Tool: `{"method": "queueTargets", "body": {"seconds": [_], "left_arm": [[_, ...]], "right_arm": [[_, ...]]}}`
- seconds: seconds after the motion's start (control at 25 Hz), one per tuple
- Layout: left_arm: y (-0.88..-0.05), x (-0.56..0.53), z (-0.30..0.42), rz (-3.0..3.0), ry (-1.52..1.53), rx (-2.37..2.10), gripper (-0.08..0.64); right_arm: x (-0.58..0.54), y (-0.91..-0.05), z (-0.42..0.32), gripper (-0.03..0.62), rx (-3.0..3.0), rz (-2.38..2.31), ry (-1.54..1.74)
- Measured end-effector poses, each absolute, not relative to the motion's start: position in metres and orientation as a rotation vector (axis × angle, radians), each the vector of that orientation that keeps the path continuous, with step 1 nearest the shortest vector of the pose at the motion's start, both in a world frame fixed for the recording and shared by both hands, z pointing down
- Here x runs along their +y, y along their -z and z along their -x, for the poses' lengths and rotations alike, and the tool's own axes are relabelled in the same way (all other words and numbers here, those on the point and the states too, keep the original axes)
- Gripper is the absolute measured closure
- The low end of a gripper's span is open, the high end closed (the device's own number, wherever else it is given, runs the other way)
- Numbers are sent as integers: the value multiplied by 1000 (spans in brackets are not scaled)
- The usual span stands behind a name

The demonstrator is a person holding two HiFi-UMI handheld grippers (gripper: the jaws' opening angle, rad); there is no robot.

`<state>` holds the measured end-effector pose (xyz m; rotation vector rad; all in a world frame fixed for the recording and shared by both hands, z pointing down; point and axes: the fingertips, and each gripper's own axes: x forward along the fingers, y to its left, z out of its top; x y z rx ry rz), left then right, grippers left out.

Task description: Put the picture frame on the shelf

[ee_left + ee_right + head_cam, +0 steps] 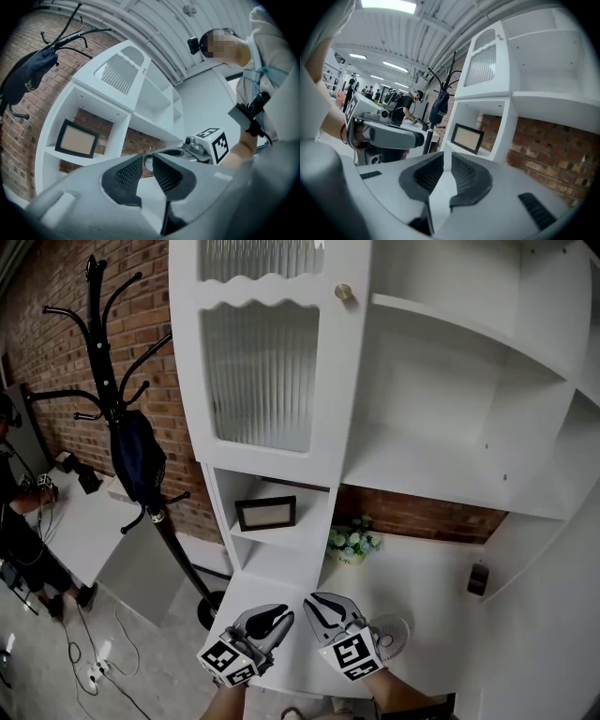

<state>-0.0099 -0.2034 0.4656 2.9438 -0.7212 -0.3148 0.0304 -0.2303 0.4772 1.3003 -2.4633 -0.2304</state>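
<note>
Low down on the left side of the white cabinet (272, 362), the picture frame (265, 513) is standing up on a small shelf (281, 538). It is sitting inside its own little open box, under the glass door, and nothing is touching it. Just to the right of that part of the cabinet, some flowers (352, 542) are sitting on the surface (427, 579).

Both grippers are hanging in front of the cabinet, well apart from the frame. The left gripper (147, 159) is pointing toward the cabinet, and its fingers (127, 177) are sitting a little bit apart, let go, with nothing between them. The right gripper (447, 157) is just beside it, and its fingers (465, 174) are also a little bit apart and are holding nothing.

I think the main job is looking done, because the frame is already resting on the shelf. What is left is looking small. Maybe the person is only needing to check that the frame is standing steady and not tipping.
</note>
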Motion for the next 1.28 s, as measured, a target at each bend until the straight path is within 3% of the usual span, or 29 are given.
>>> {"method": "queueTargets", "body": {"seconds": [0.4, 1.28], "left_arm": [[-461, -178, 9, -2929, 320, -773, 509], [-450, -157, 15, -2917, 360, -816, 515]], "right_arm": [[-184, -481, -28, 570, -2766, -1212, 59], [-157, -464, -14, 577, -2865, -1187, 40]]}}
